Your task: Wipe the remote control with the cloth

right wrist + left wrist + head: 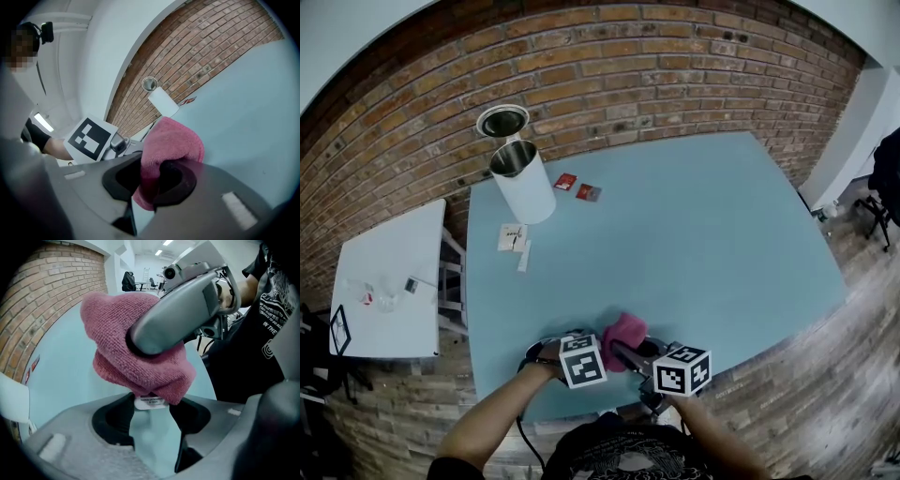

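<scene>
The cloth (174, 140) is held pinched in the right gripper (151, 190). The left gripper (152, 404) is kept wide, with only the cloth's label at its tips. No remote can be made out, so it should probably be found and steadied before rubbing.

Blue tabletop (694, 234): a white can (528, 187) with its mouth open stands at the far left corner. Two red packets (565, 182) lie just to its right, side by side. White paper slips (513, 237) lie near the left edge, nearer than the can. A round metal-rimmed item (502, 120) shows just beyond the can, against the brick wall (628, 66). A white side table (389, 272) to the left carries small oddments.
</scene>
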Motion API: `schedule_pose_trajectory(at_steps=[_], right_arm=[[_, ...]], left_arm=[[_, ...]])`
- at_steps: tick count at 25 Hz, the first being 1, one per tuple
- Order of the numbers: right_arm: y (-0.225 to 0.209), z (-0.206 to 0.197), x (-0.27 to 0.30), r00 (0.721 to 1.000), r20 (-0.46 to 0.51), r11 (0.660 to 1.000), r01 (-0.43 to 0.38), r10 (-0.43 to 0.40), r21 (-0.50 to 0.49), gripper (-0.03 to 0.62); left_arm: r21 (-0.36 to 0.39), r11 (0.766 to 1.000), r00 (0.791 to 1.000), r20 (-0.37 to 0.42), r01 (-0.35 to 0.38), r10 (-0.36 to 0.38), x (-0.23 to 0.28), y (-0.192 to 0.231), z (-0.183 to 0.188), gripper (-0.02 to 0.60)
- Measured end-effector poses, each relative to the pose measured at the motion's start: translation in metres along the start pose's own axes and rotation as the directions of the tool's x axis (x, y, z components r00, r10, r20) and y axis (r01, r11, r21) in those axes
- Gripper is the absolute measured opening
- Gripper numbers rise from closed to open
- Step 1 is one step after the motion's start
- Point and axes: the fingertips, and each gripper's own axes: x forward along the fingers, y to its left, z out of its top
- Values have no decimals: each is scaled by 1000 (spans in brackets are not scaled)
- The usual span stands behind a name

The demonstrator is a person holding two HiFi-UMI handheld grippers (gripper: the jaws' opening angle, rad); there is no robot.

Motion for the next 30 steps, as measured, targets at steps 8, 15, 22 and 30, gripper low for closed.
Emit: schedule_pose_trajectory(at_steps=[8,15,22,30], right_arm=[[-12,7,-16,1000,12,1000,-15,15,20,63],[-21,11,-26,1000,10,999,-27,27,24,63],[-32,14,-37,999,5,999,-33,33,28,63],[-43,19,-49,999,0,999,-38,38,27,63]], left_arm=[[-4,1000,999,-50,7,-7,0,0,0,232],[-10,1000,997,-72,9,-9,1,0,-1,233],[-13,1000,996,-88,9,-10,1,1,-1,235],[-21,1000,995,-102,10,-12,2,2,-2,236]])
